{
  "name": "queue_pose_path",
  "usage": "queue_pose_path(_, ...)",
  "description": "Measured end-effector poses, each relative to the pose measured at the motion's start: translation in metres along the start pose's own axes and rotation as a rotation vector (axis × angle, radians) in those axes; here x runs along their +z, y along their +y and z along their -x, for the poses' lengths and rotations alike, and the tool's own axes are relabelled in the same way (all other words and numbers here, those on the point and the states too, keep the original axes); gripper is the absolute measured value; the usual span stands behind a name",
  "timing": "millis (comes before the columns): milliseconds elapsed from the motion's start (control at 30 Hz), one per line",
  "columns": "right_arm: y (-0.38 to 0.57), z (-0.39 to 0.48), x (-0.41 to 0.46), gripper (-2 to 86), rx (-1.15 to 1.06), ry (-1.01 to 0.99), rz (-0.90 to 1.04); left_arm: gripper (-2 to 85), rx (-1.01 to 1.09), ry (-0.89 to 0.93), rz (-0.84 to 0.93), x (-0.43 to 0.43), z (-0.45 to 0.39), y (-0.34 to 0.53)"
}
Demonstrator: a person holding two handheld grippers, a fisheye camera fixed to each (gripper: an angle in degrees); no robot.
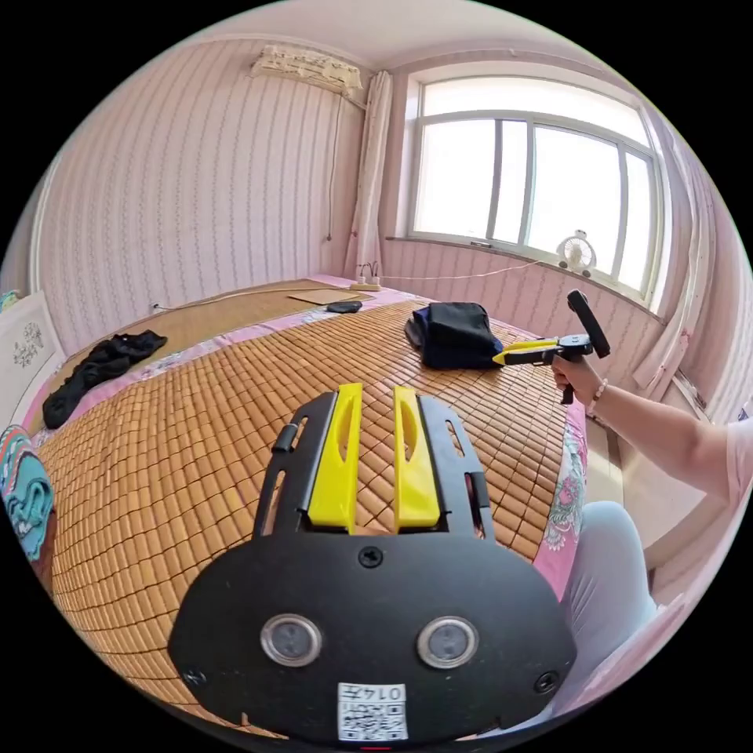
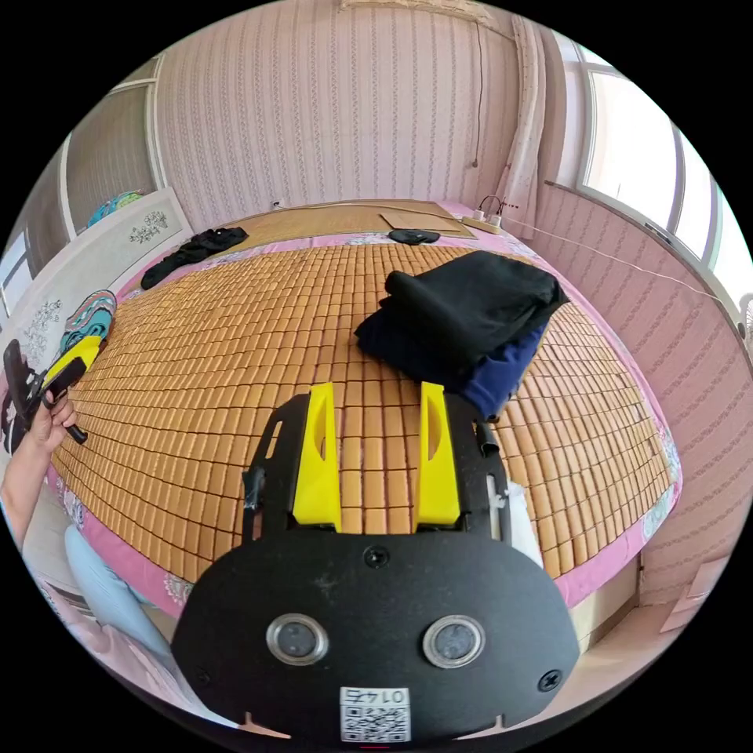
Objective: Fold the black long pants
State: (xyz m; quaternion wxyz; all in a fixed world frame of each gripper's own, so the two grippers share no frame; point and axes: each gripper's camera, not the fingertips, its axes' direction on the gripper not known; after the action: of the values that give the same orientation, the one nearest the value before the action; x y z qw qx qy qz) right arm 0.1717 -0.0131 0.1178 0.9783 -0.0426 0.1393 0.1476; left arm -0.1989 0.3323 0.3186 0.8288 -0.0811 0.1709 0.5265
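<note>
A folded black garment [image 2: 471, 306] lies on top of a folded navy one [image 2: 502, 376] on the bamboo mat [image 2: 235, 369]. My right gripper [image 2: 375, 388] hovers just in front of that pile, jaws open with only mat between them. In the left gripper view the same pile [image 1: 455, 333] sits on the mat's far right, and the right gripper [image 1: 506, 357], held in a hand [image 1: 576, 376], points at its edge. A crumpled black garment [image 1: 98, 367] lies at the far left edge; it shows again as the crumpled black garment [image 2: 196, 245]. My left gripper [image 1: 376, 392] is open above bare mat [image 1: 196, 439].
The mat covers a bed with a pink sheet [image 1: 569, 486] at its edge. A small dark object [image 1: 343, 307] and a power strip [image 1: 365, 284] lie at the far side. A fan [image 1: 577, 252] stands on the windowsill. The person's leg [image 1: 608, 565] is at the bed's side.
</note>
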Motion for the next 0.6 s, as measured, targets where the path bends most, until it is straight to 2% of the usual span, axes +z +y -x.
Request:
queue_pose_path(100, -0.004, -0.027, 0.000, 15.4, 0.016, 0.081, -0.053, 8.7, -0.006, 0.096, 0.071, 0.067, -0.032, -0.034)
queue_pose_path(233, -0.017, -0.048, 0.024, 14.0, -0.010, 0.115, -0.035, 10.4, 0.017, 0.106, 0.099, 0.121, -0.068, -0.066)
queue_pose_path(400, -0.019, -0.062, 0.038, 4.9, 0.014, 0.144, -0.009, 11.1, 0.195, 0.066, 0.105, 0.146, -0.116, -0.077)
queue_pose_path(500, -0.016, -0.059, 0.021, 3.0, -0.007, 0.039, -0.021, 11.4, 0.217, 0.074, 0.120, 0.143, -0.124, -0.069)
queue_pose_path(600, -0.006, -0.031, -0.013, 2.1, -0.108, -0.205, -0.088, 11.6, 0.203, 0.052, 0.126, 0.126, -0.123, -0.057)
